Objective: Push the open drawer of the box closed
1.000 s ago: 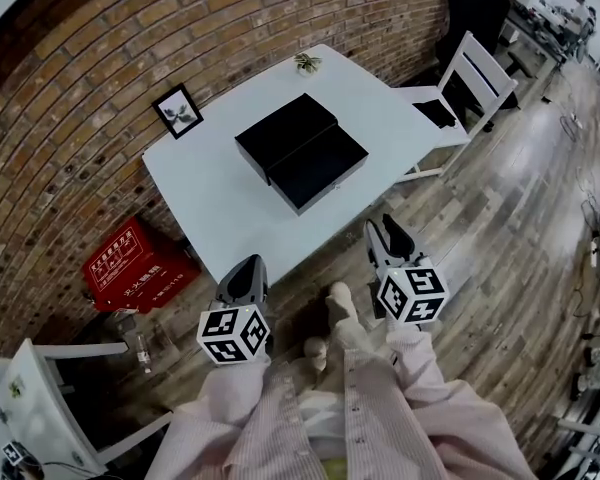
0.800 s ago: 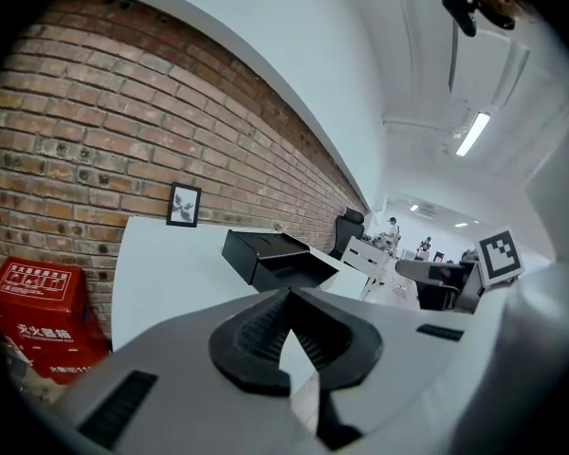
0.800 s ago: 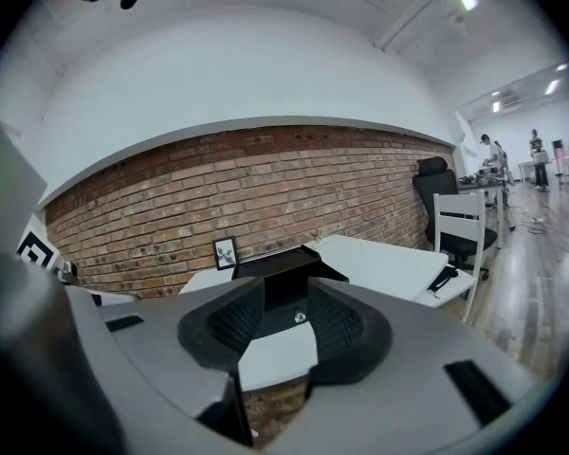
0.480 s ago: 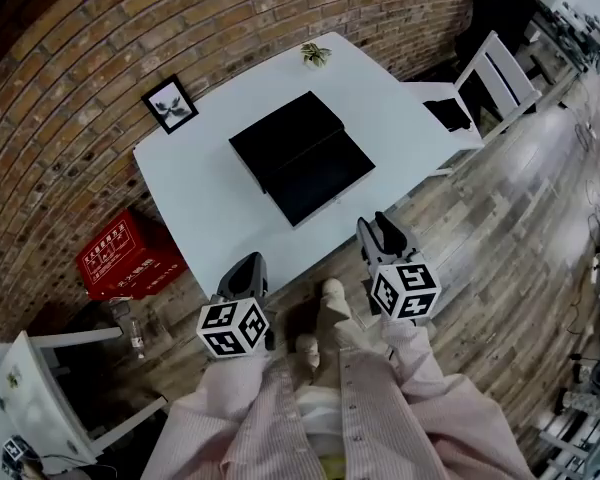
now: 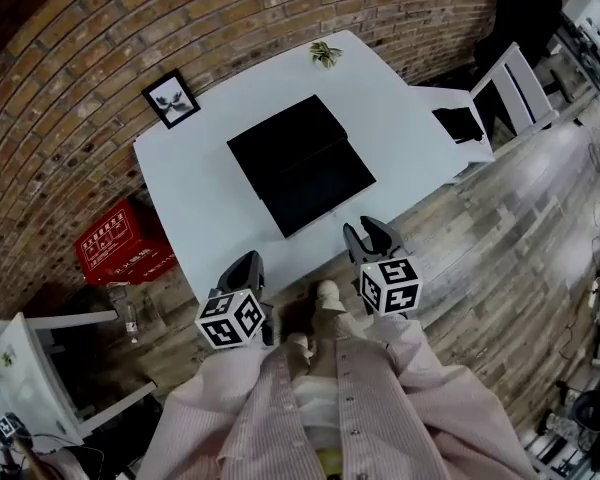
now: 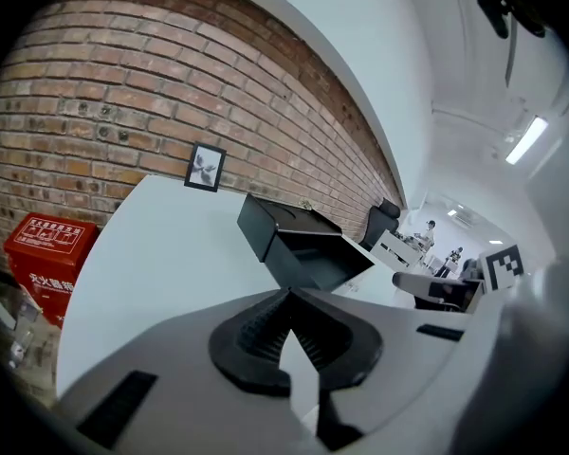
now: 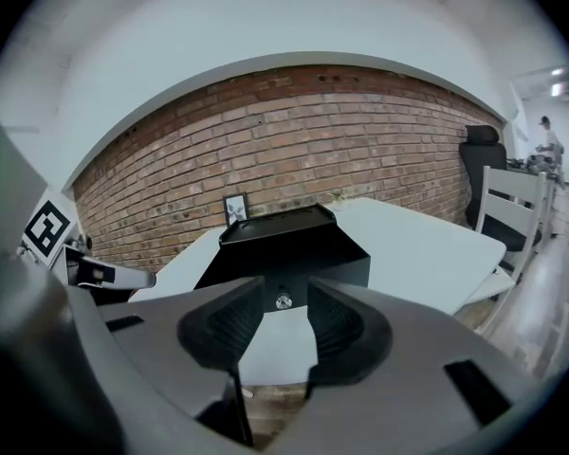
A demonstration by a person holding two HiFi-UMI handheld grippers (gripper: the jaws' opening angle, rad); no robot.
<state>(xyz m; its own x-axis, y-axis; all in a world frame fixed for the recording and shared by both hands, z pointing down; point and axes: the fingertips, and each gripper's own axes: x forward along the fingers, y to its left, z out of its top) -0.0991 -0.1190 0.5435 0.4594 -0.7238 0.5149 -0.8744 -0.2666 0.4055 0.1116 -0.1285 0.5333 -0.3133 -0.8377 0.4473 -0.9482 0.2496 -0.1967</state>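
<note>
Black box [image 5: 280, 136] sits mid-counter [image 5: 205, 203], centre of the head view. Its drawer [image 5: 322, 183] is pulled out toward the lower right of the frame, on the person's side, with the inside exposed.

Left claw [image 5: 245, 264] is at lower centre-left, off the counter edge and over the wood floor [image 5: 480, 258]. In the left gripper view the left claw [image 6: 286, 297] has its jaws together at the tips with nothing between them. Box [image 6: 283, 224] and open drawer [image 6: 321, 259] sit above and right of the tips, well apart from them.

Right claw [image 5: 370, 234] is at lower centre-right, just short of the counter's near edge. In the right gripper view the right claw [image 7: 284, 292] has its jaws apart and holds nothing. The drawer [image 7: 294, 259] front fills the gap between the pads and its small metal knob [image 7: 283, 301] is centred there. No contact is visible, and the counter surface shows below the drawer front.

Other items:
- Picture frame [image 5: 170, 98] stands at the counter's upper-left corner, against the brick wall [image 5: 70, 88].
- Small plant [image 5: 325, 52] sits on the far edge.
- Red crate [image 5: 123, 244] is on the floor left of the counter.
- White chair [image 5: 505, 93] is at the upper right.
</note>
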